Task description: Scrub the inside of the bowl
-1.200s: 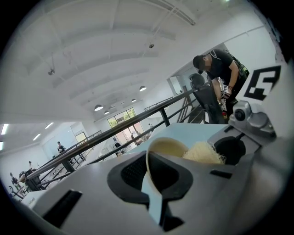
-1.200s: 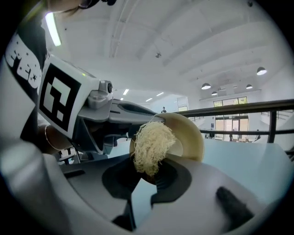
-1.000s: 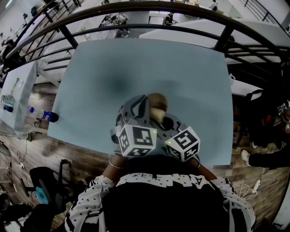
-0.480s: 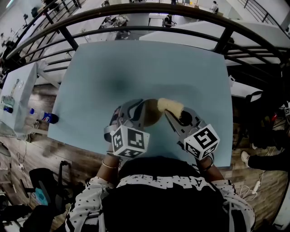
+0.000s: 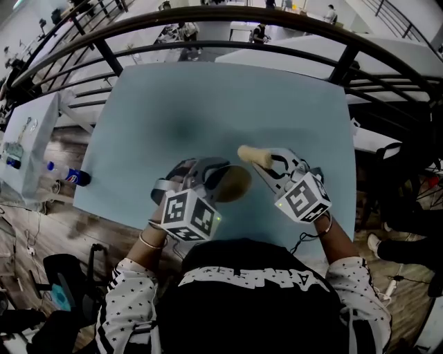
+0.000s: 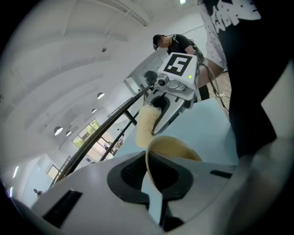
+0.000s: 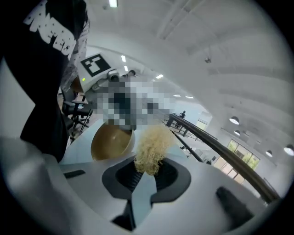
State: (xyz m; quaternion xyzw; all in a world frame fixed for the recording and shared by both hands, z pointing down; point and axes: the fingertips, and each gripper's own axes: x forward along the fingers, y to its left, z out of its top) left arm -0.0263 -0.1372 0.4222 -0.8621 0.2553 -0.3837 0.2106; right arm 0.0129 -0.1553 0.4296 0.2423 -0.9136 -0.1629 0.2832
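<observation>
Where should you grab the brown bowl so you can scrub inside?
Pinch the bowl by its thin rim from the left, one jaw inside and one outside, as the left gripper does. The wall is slim enough to clamp, and the hollow stays free for the scrubber.

The surface (image 5: 228, 97) lies open ahead of both hand-held grippers, out to its far edge, where a dark railing (image 5: 208, 17) curves across. Near the person, the bowl (image 5: 234, 183) in the left hand-held gripper (image 5: 211, 173) and the scrubber (image 5: 253, 155) in the right hand-held gripper (image 5: 273, 164) crowd together, leaving little room between them.
</observation>
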